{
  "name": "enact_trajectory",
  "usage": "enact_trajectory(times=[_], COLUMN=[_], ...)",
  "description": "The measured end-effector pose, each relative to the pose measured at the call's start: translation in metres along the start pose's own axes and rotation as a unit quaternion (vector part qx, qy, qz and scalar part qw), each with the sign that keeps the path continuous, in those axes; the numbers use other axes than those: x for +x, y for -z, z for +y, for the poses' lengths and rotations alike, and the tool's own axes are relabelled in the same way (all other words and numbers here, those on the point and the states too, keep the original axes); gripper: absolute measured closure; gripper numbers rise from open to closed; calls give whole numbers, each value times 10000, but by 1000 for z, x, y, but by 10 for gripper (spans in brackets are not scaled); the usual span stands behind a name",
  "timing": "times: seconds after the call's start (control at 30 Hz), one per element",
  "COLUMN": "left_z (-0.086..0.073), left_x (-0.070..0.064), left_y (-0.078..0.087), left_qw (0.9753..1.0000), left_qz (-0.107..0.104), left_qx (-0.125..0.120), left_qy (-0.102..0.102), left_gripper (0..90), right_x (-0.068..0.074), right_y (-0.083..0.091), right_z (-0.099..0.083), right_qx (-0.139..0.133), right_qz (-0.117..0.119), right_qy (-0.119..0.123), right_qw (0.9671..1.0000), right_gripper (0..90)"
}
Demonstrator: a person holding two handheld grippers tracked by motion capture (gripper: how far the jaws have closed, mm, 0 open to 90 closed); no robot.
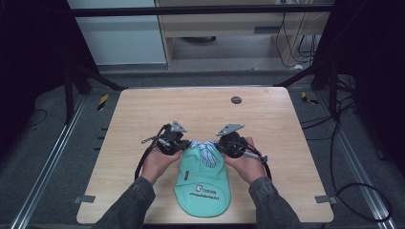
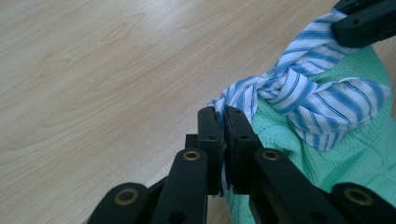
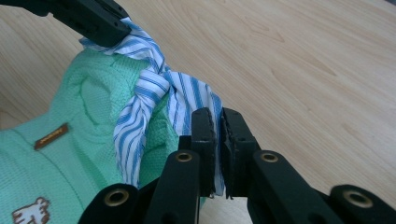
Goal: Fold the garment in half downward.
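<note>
A mint-green cloth bag (image 1: 202,183) with a printed logo lies near the table's front edge. At its far end a blue-and-white striped tie (image 1: 204,150) is knotted (image 2: 285,84). My left gripper (image 1: 179,142) is shut on one striped end (image 2: 233,100), seen pinched between its jaws in the left gripper view (image 2: 223,122). My right gripper (image 1: 223,143) is shut on the other striped end (image 3: 198,100), pinched between its jaws (image 3: 218,123). The green fabric (image 3: 88,116) bunches under the knot. A small brown label (image 3: 50,136) sits on the bag.
The wooden table (image 1: 200,105) has bare room behind and to both sides of the bag. A dark round disc (image 1: 236,99) sits near the far edge. Cables trail from both grippers. Dark frame legs and floor cables surround the table.
</note>
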State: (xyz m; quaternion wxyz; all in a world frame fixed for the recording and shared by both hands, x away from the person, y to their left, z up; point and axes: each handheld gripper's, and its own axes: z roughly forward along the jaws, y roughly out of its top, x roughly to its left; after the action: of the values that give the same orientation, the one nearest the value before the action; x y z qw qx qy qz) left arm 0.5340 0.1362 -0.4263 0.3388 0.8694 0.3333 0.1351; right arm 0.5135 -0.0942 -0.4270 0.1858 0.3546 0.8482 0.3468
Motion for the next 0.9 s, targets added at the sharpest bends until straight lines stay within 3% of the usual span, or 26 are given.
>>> enact_trajectory(times=[0.3,0.9], left_z=[12,31], left_x=[-3,-2], left_y=[15,30], left_qw=[9997,9989], left_qz=[39,62], left_qx=[-91,-244], left_qy=[-216,-407], left_gripper=[865,865], right_x=[-2,-8], right_y=[15,31], right_z=[11,28], right_qx=[-60,-101], right_qz=[-16,-73], right_qy=[187,377], right_qw=[9998,9992], right_gripper=[846,846])
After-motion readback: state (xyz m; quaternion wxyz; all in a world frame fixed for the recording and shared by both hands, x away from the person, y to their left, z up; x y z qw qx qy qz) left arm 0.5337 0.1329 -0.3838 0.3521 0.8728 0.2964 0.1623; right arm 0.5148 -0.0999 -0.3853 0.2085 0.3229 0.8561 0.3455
